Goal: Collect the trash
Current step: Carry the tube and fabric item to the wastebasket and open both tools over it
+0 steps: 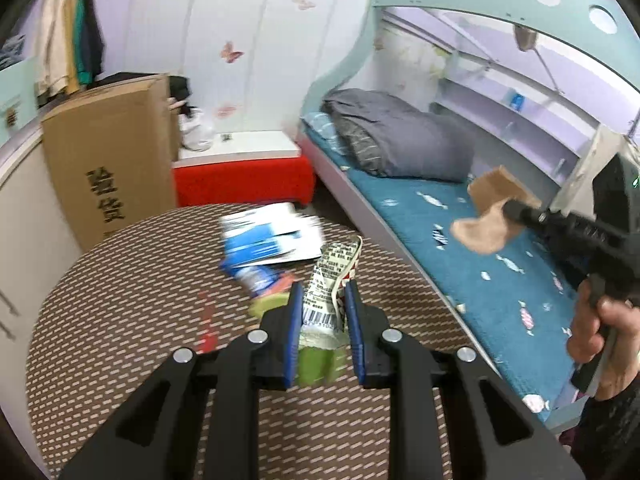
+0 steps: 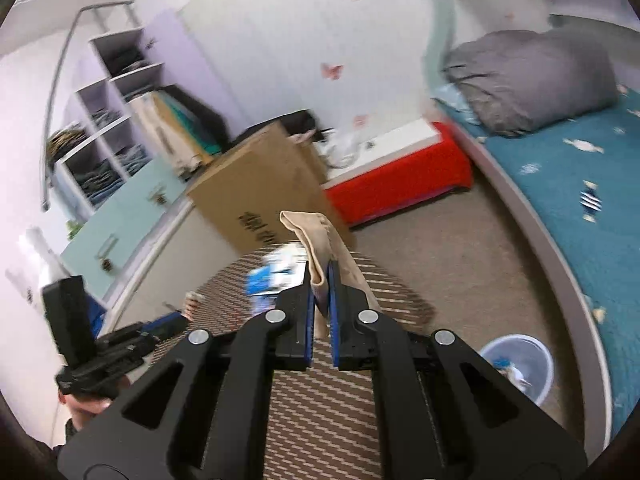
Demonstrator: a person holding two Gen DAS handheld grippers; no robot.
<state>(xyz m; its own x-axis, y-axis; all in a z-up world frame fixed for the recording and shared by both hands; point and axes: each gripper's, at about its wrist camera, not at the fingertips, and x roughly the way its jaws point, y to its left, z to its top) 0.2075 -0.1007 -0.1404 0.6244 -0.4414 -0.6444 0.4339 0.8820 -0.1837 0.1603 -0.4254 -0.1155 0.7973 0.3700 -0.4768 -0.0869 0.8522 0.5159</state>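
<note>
My left gripper (image 1: 322, 294) is shut on a crumpled snack wrapper (image 1: 330, 280), white with a barcode and a green lower part, lifted above the round woven table (image 1: 140, 300). My right gripper (image 2: 320, 272) is shut on a folded piece of tan paper (image 2: 316, 236), also raised over the table. In the left wrist view the right gripper (image 1: 508, 208) holds that tan paper (image 1: 488, 216) over the bed, with a hand (image 1: 604, 332) on its handle. Blue and white packaging (image 1: 268, 240) and a red scrap (image 1: 208, 312) lie on the table.
A pale blue bin (image 2: 520, 364) with trash in it stands on the floor by the bed (image 2: 580, 208). A tall cardboard box (image 1: 108, 160) stands left of the table. A red and white low cabinet (image 1: 244, 172) sits against the wall. A grey pillow (image 1: 396, 136) lies on the bed.
</note>
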